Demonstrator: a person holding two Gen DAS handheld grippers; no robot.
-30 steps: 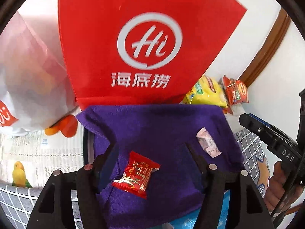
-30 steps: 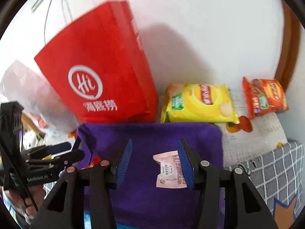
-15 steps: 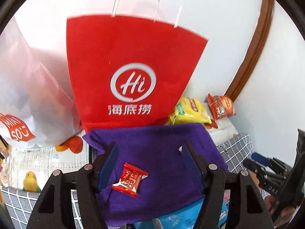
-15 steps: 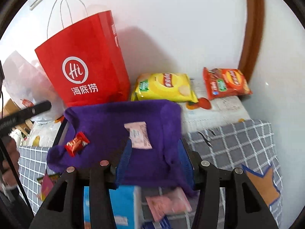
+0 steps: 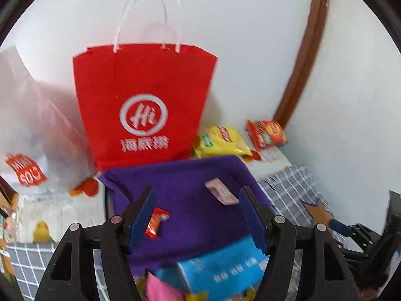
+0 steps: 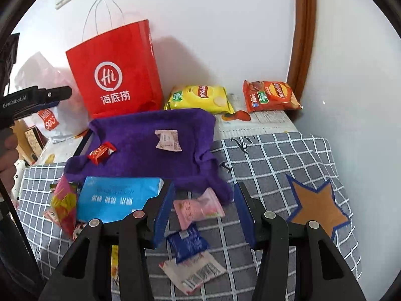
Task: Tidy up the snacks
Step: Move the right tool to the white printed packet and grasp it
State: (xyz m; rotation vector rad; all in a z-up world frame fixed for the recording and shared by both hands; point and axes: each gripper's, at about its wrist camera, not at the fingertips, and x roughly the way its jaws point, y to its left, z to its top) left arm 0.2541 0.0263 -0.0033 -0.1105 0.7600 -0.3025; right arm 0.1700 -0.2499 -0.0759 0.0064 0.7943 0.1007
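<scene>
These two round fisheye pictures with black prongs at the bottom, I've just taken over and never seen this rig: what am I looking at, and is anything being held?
No robot here: a person holds a two-finger tool in each hand, with a camera looking along its fingers. One picture looks over the left tool, the other over the right tool. Both stand open with nothing held. In the right view, the left tool and the hand holding it show at the left edge.

On the checked cloth lies a purple towel carrying a red candy and a pale pink sachet. Nearer are a blue box, a pink packet and a dark blue packet. By the wall: a red paper bag, yellow chips and orange chips.
</scene>
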